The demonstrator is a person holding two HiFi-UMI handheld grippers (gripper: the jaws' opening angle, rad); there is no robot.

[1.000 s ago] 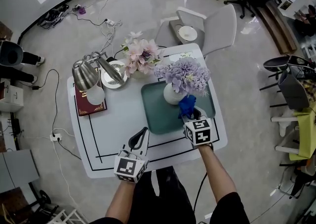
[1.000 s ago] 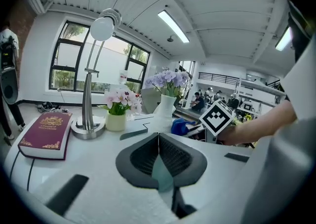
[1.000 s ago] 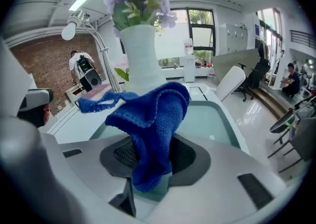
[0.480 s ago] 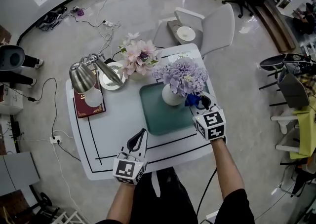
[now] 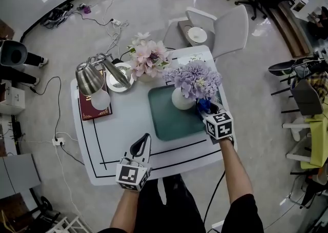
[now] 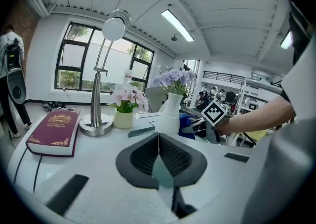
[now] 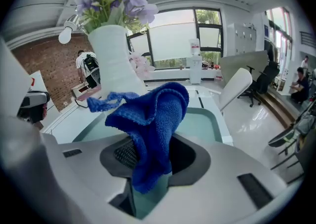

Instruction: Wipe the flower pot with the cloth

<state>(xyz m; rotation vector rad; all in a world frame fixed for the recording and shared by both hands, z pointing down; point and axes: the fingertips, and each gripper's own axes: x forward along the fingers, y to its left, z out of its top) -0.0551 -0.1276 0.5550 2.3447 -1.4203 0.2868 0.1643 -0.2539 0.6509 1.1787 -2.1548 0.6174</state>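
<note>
A white flower pot (image 5: 181,98) with purple flowers (image 5: 193,79) stands on a teal tray (image 5: 166,119); in the right gripper view the white flower pot (image 7: 112,62) rises at upper left. My right gripper (image 5: 206,110) is shut on a blue cloth (image 5: 204,105), held just right of the pot. The blue cloth (image 7: 148,119) bunches up between the jaws, its frayed end against the pot's side. My left gripper (image 5: 142,146) is shut and empty near the table's front edge. From the left gripper (image 6: 158,161), the pot (image 6: 170,114) is ahead.
On the white table (image 5: 118,134) stand a chrome lamp (image 5: 92,75), a red book (image 5: 91,108) and a small pot of pink flowers (image 5: 147,57). A grey chair (image 5: 220,29) is behind the table. Cables lie on the floor (image 5: 56,119) at left.
My right gripper carried the blue cloth from the pot's front round to its right side, then a little closer in. The left gripper stayed put.
</note>
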